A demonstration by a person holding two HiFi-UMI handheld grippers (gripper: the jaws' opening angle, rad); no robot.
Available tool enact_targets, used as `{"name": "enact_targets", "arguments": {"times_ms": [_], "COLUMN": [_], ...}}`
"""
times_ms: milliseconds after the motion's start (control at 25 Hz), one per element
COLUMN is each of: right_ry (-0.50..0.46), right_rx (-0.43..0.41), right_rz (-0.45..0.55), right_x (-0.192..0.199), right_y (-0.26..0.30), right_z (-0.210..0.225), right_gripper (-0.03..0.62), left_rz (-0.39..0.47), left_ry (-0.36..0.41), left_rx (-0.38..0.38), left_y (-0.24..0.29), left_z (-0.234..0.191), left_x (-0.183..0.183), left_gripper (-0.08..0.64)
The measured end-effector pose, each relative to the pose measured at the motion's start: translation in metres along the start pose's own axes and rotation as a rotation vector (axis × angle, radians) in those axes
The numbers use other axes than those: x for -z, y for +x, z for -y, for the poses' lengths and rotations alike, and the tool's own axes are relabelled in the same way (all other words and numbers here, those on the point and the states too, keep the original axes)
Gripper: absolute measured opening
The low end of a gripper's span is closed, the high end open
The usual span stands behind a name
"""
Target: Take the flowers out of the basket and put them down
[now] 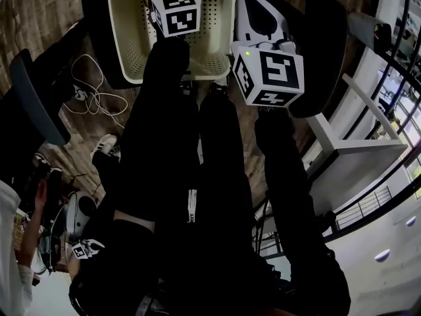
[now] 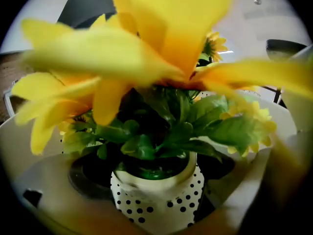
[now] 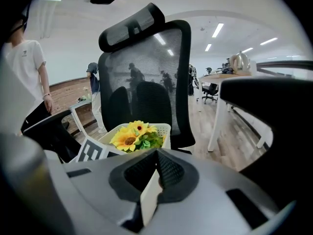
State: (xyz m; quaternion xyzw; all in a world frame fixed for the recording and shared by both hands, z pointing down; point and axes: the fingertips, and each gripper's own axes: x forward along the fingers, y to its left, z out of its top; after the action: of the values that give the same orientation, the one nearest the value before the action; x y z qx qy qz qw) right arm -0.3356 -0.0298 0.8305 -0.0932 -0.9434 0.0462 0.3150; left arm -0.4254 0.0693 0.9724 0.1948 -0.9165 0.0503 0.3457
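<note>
The flowers (image 2: 146,58) stand in their dotted pot (image 2: 146,190) inside the basket (image 1: 131,38), at twelve o'clock in the head view. The left gripper (image 2: 156,219) gapes wide around the pot, its pads clear of it. The right gripper (image 3: 155,180), at the basket's four o'clock, is closed on nothing.

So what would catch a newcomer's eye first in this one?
The big yellow flowers, filling the left gripper view and rising from a white polka-dot pot. In the head view they sit in a cream perforated basket at the top; a black mesh chair stands behind it in the right gripper view.
</note>
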Motion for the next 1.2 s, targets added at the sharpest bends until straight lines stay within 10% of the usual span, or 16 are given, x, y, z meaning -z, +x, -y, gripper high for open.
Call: {"name": "enact_targets", "arguments": {"times_ms": [1200], "right_ry": [0.007], "right_rx": [-0.001], "right_rz": [0.015], "right_x": [0.022], "right_y": [0.0], "right_z": [0.009], "right_gripper": [0.012], "left_rz": [0.066], "left_ry": [0.074], "left_rx": [0.124], "left_y": [0.023], "left_z": [0.005], "left_x": [0.006], "left_gripper": [0.514]}}
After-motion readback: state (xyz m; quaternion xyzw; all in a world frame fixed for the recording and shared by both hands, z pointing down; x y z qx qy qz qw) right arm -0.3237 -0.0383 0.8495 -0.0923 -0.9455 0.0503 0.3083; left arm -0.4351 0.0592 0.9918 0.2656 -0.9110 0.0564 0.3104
